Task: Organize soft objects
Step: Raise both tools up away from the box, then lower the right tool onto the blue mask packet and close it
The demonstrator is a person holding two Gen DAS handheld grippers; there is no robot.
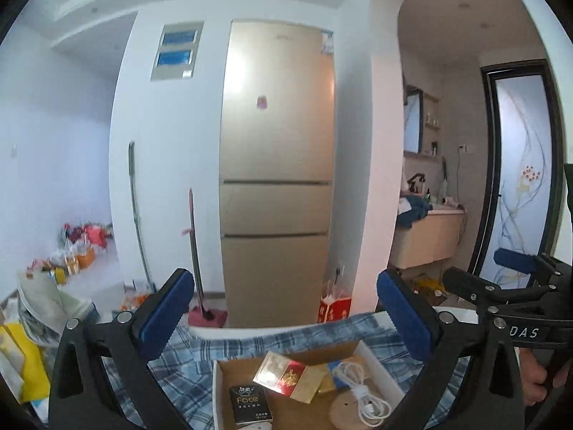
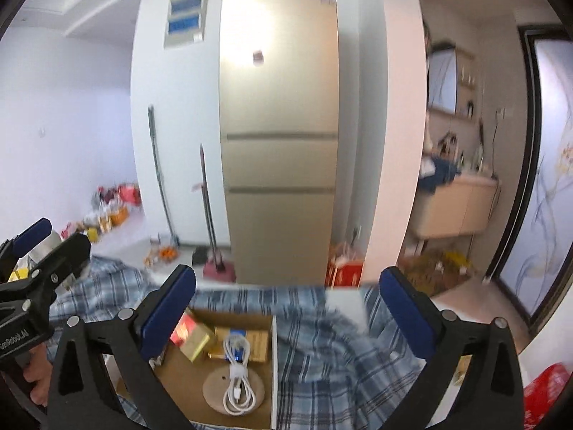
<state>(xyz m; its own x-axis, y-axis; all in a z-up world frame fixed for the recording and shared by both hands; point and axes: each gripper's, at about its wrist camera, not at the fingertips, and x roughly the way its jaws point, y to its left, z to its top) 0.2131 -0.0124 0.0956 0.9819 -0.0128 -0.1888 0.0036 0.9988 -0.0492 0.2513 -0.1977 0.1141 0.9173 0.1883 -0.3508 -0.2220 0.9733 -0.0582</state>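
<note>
Both grippers, left [image 1: 286,308] and right [image 2: 288,302], hang spread and empty above the plaid cloth [image 2: 322,351]. Regrasping low could snag the box [image 2: 274,358] or cable [image 2: 238,390] lying on it.

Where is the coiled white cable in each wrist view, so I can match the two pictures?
Left wrist view: coiled white cable lies low and right of centre, inside the open cardboard box.
Right wrist view: cable lies low, slightly left of centre, same box.
Shared landmark: the gold fridge behind.
</note>
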